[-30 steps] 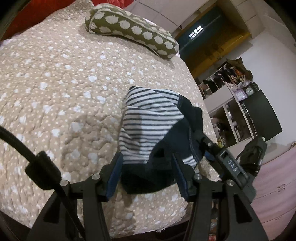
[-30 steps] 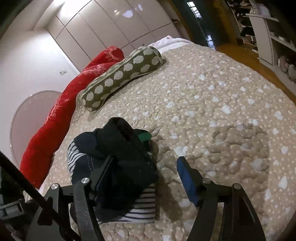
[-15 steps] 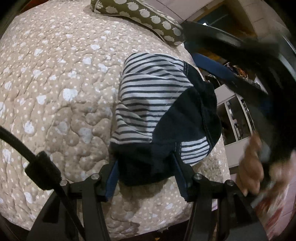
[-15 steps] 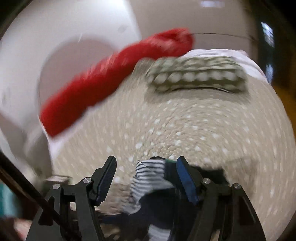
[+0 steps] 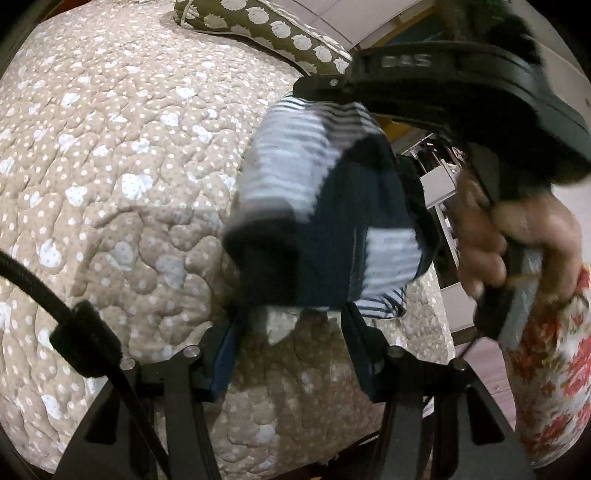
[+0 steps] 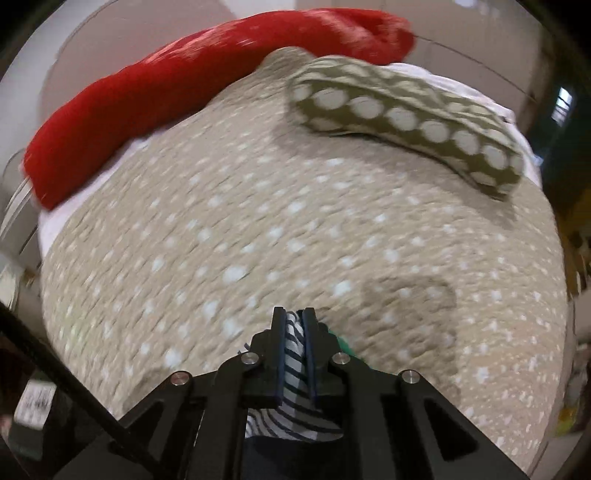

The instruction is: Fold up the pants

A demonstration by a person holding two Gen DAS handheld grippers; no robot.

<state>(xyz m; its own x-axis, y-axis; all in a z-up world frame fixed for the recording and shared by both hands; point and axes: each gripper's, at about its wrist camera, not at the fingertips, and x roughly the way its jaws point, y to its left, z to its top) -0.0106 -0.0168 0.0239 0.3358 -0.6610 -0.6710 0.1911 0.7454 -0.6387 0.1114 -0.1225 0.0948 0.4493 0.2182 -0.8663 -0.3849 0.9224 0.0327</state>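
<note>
The pants (image 5: pixel 325 221) are a small bundle of navy cloth with blue-and-white striped panels. In the left wrist view they hang lifted above the beige dotted quilt (image 5: pixel 110 166), held from above by my right gripper (image 5: pixel 314 86). My left gripper (image 5: pixel 291 332) is open just below the bundle, its blue-padded fingers (image 5: pixel 225 354) spread and holding nothing. In the right wrist view my right gripper (image 6: pixel 294 317) is shut on a striped fold of the pants (image 6: pixel 293 369), above the quilt (image 6: pixel 258 221).
A green bolster with white dots (image 6: pixel 406 122) lies at the head of the bed, also in the left wrist view (image 5: pixel 280 33). A red blanket roll (image 6: pixel 184 85) runs along the far edge. The bed's edge (image 5: pixel 424 314) drops off to the right, toward shelves.
My right gripper swung over the pants, closed on a striped fold and lifted the bundle off the quilt. The pants have left my left gripper's jaws, which stayed open.
</note>
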